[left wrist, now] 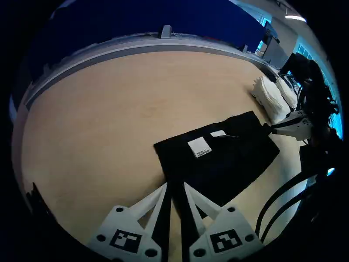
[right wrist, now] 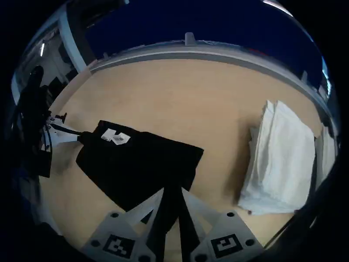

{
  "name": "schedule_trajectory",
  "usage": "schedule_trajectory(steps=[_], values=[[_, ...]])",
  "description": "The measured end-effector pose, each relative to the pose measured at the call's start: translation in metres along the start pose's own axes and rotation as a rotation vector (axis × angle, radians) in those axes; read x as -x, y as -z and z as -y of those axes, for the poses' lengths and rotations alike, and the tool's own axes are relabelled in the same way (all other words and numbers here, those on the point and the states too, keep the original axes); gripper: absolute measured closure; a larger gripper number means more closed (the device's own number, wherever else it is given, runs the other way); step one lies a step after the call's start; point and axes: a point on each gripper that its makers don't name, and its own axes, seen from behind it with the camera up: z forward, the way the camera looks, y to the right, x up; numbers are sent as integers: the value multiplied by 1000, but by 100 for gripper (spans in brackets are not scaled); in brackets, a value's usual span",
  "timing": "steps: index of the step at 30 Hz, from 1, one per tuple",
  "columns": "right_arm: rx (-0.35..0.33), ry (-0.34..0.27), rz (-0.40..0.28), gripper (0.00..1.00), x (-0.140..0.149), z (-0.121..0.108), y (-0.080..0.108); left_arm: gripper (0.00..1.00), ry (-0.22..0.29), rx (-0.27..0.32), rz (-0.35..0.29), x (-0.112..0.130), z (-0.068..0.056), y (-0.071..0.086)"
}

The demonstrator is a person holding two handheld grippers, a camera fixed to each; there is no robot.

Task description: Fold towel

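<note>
The soft, dark rectangular towel [left wrist: 218, 161] lies flat on the smooth pale wood table [left wrist: 109, 131], its opposite edges pinched between the narrowed fingers of the left gripper [left wrist: 176, 187] and the right gripper [right wrist: 172, 191].

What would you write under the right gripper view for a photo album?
Right gripper and left gripper pinch opposite ends of a black towel on a wooden table, white towels stacked nearby.

Wooden table [left wrist: 109, 131]; black towel [left wrist: 218, 166], white stack [right wrist: 283, 157]

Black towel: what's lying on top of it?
Two small white tags lie on the black towel. Beneath it, the wooden table is covered, so nothing there can be seen.
</note>
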Motion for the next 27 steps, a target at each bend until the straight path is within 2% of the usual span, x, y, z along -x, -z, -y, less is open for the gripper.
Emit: schedule_trajectory(steps=[2, 6, 16, 20, 22, 23, 26, 27], values=[[0, -11, -4, 86, 0, 0, -1, 85, 5, 0, 3, 1, 1, -1], [5, -24, -9, 85, -2, -2, -2, 74, 11, 4, 0, 0, 1, 0], [18, -49, -33, 84, -16, -4, -5, 55, 4, -16, -13, -8, 9, 2], [21, -51, -41, 83, -19, -3, -7, 43, -8, -17, -24, -11, 10, 6], [22, -51, -43, 74, -19, -2, -8, 35, -18, -16, -24, -10, 10, 8], [22, -51, -44, 60, -19, -2, -8, 32, -24, -16, -24, -10, 10, 9], [27, -46, -50, 28, -17, -3, -6, 22, -41, -12, -23, -7, 10, 13], [29, -42, -53, 24, -16, -4, -6, 20, -44, -10, -23, -6, 10, 14]])
